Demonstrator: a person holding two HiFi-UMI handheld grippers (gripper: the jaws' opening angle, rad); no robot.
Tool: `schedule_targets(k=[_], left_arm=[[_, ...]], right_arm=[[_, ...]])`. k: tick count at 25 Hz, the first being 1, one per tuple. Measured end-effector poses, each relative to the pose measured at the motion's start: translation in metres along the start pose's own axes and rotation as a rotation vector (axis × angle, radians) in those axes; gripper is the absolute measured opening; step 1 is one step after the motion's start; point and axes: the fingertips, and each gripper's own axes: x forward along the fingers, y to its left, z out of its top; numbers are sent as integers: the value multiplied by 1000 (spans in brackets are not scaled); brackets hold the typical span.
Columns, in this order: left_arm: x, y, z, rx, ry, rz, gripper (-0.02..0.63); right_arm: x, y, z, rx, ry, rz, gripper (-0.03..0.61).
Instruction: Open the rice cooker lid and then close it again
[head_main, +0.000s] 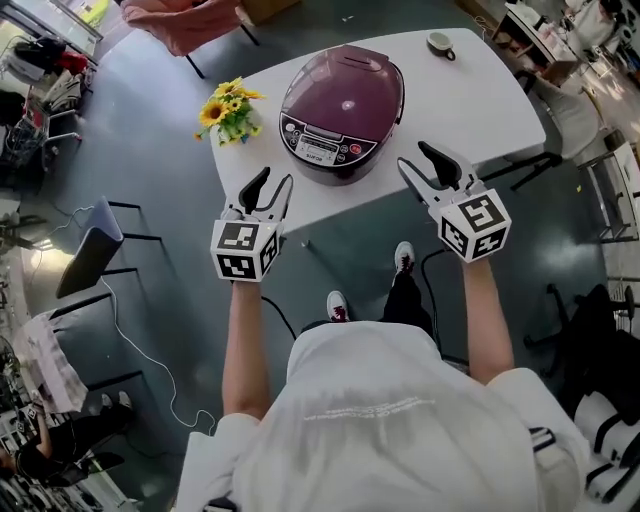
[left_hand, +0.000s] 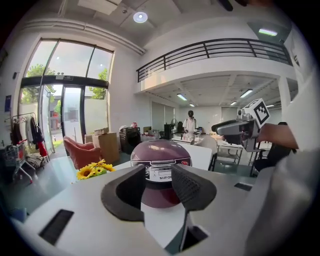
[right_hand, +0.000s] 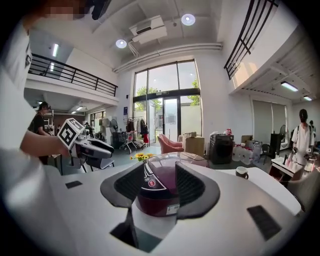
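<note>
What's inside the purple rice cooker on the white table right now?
Nothing inside can be seen: the round purple rice cooker sits on the white table with its domed lid down, covering whatever it holds.

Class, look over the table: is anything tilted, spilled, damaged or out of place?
Nothing stands out. The rice cooker sits upright with its lid shut on the white table, the sunflowers at its left corner, the cup upright at the far edge. Nothing is spilled.
</note>
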Motion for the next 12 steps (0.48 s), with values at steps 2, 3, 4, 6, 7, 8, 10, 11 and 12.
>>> schedule_targets(k=[2,3,4,6,7,8,10,11,12], left_arm=[[6,10,7,-14,0,55,178],[8,14,12,-26,-2,84,176],[10,16,17,-39,-8,110,177],[13,16,26,-58,-13,154,176],[16,16,28,-60,-8,173,178],[21,16,29,-58,3,190,176],[32,16,29,-57,30,220,178],[38,15,29,-58,45,231,176],[42,13,29,-59,60,239,176]], right_arm=[[10,-15,5,-5,-4,29,209],[15,-22,9,-1,-7,45,209],[20,-29,12,2,-11,63,209],[30,-43,14,4,-13,100,202],[37,-51,14,8,-14,116,203],[44,-59,12,17,-18,132,203],[57,-75,10,42,-31,162,203],[62,-82,9,54,-36,175,202],[66,-88,7,67,-39,188,203]])
